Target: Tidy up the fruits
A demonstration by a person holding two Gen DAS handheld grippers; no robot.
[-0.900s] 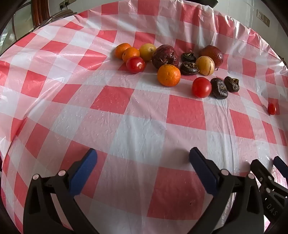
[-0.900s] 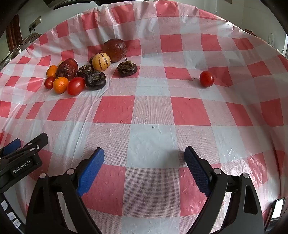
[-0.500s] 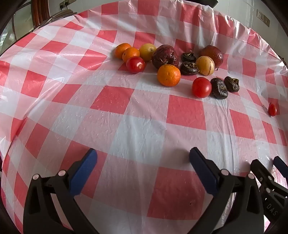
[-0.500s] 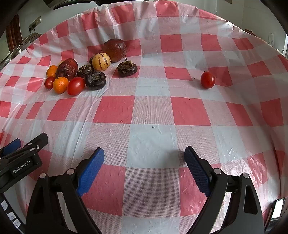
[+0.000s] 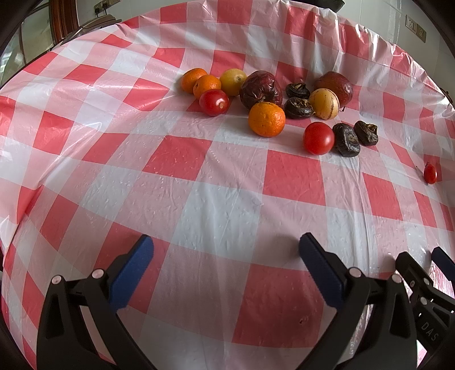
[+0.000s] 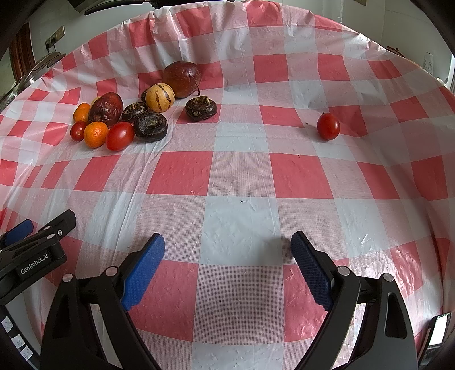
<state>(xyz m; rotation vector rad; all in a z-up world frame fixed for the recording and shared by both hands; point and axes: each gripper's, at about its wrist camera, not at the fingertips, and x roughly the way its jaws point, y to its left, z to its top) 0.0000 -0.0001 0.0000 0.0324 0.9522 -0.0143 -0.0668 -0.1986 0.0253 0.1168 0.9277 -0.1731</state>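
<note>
A cluster of fruit lies at the far side of the red-and-white checked tablecloth [image 5: 216, 205]: an orange [image 5: 266, 119], two smaller oranges [image 5: 206, 85], a yellow fruit [image 5: 232, 81], two red tomatoes [image 5: 318, 138], wrinkled dark red fruits [image 5: 261, 89], a striped yellow melon [image 6: 159, 97] and several dark shrivelled fruits [image 6: 150, 126]. One tomato [image 6: 328, 126] lies alone to the right. My left gripper [image 5: 226, 253] and my right gripper [image 6: 227, 252] hover open over bare cloth near the front, far from the fruit, with nothing between their fingers.
The right gripper's tips [image 5: 421, 273] show at the lower right of the left wrist view, and the left gripper's tips [image 6: 37, 236] at the lower left of the right wrist view. Walls with sockets [image 5: 415, 27] stand behind the table.
</note>
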